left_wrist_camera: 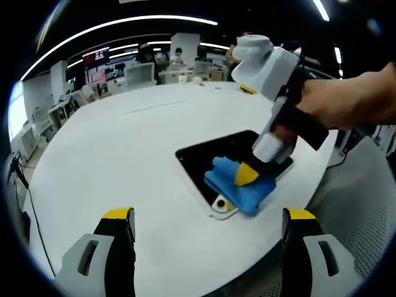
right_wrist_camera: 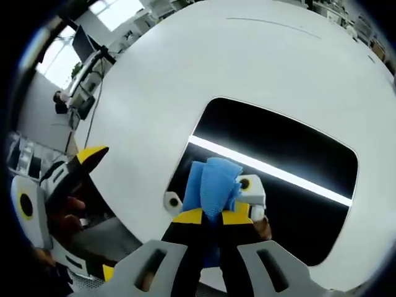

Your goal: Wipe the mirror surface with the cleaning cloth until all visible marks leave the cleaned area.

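While the blue cleaning cloth [right_wrist_camera: 213, 182] is pinched between the yellow-tipped jaws of the right gripper [right_wrist_camera: 211, 218], it is pressed against the near end of the dark rectangular mirror [right_wrist_camera: 291, 161], which is laid flat on the round white table [right_wrist_camera: 185, 62] close to its edge. From the left gripper view, the right gripper [left_wrist_camera: 246, 175] is seen held by a hand [left_wrist_camera: 346, 99], with the cloth [left_wrist_camera: 238, 185] bunched over the mirror [left_wrist_camera: 210, 154]. The left gripper [left_wrist_camera: 207, 223] is held above the table [left_wrist_camera: 124, 154] with its jaws spread wide and nothing between them, well apart from the mirror.
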Motion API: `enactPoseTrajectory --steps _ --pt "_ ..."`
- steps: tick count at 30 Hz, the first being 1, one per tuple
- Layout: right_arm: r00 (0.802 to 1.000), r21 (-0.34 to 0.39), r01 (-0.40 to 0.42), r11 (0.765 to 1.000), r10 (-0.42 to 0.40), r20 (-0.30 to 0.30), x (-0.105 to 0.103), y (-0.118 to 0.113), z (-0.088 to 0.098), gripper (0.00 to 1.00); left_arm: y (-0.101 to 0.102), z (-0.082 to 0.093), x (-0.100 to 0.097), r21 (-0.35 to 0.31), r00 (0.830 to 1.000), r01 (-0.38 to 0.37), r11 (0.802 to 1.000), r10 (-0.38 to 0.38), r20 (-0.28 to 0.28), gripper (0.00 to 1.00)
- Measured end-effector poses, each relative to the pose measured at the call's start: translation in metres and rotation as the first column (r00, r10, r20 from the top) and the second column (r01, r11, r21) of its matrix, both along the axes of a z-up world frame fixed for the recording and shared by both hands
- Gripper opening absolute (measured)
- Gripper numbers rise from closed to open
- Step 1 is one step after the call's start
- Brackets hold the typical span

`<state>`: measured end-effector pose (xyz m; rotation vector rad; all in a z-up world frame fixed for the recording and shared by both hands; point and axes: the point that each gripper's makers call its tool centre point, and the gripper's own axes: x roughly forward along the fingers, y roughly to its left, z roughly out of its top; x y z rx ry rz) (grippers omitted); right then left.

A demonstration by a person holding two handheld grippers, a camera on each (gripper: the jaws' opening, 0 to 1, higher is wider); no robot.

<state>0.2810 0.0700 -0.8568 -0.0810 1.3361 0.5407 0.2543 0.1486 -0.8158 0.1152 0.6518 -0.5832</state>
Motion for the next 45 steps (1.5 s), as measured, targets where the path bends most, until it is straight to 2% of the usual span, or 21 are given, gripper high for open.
enactPoseTrajectory --steps 3,16,26,45 --pt "1.0 0.004 -0.006 1.0 0.006 -0.002 0.001 0.003 0.0 0.03 -0.002 0.0 -0.001 0.008 1.0 0.014 1.0 -0.014 0.0 0.99" --pt "1.0 0.03 -0.012 0.999 0.011 0.006 0.0 0.016 0.002 0.03 0.002 -0.001 0.002 0.008 1.0 -0.009 1.0 0.009 0.005 0.99" --pt "0.999 0.044 -0.014 0.999 0.012 0.034 0.001 0.022 0.001 0.03 0.004 -0.002 0.002 0.017 1.0 -0.015 1.0 0.015 0.002 0.99" --pt "1.0 0.061 0.0 0.998 -0.001 0.024 0.002 0.027 0.0 0.03 0.003 -0.002 0.0 0.022 1.0 -0.006 1.0 0.006 -0.007 0.99"
